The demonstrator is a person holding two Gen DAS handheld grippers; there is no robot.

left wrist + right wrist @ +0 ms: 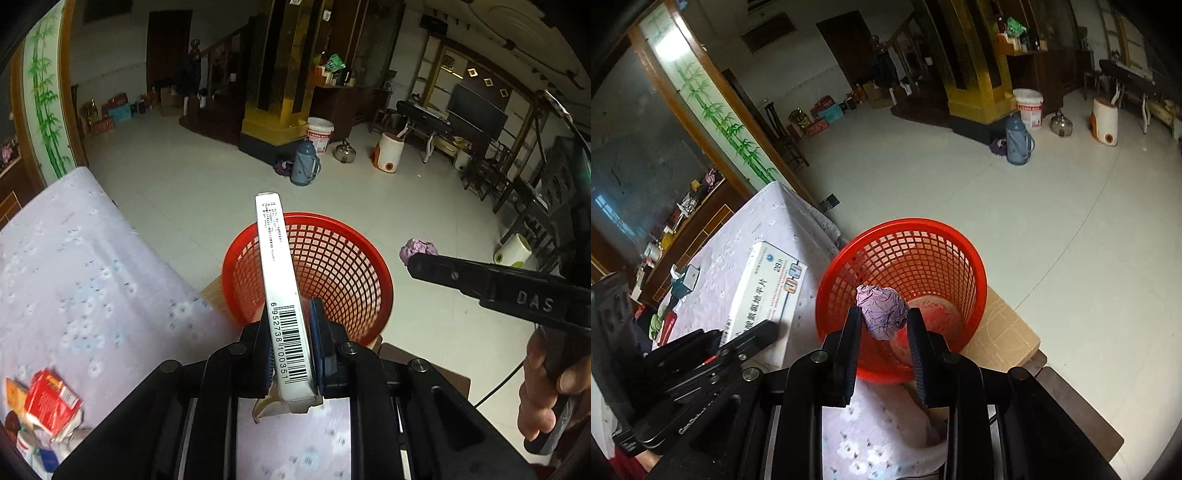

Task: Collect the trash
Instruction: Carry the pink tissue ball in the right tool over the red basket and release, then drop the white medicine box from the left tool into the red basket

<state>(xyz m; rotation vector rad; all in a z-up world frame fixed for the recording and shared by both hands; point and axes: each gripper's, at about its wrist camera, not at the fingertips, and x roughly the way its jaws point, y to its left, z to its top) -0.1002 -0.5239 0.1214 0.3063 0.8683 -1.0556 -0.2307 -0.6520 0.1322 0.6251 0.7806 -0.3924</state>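
Flat white carton (282,291) and crumpled purple wad (882,310) above red mesh basket (905,251).

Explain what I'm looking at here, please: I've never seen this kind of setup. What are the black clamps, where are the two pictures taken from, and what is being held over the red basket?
There is no robot. A person holds a hand-operated clamp in each hand, and each clamp carries a wide-angle camera looking forward along its two fingers. One picture comes from each clamp, so each also catches the other one at its edge.

The left gripper is shut on a flat white medicine box with a barcode, held on edge above the red mesh basket. The right gripper is shut on a crumpled purple paper ball, also over the basket, whose bottom looks empty of trash.

The basket stands beside a table with a pale flowered cloth. At its near corner lies more rubbish, including a crushed red packet.
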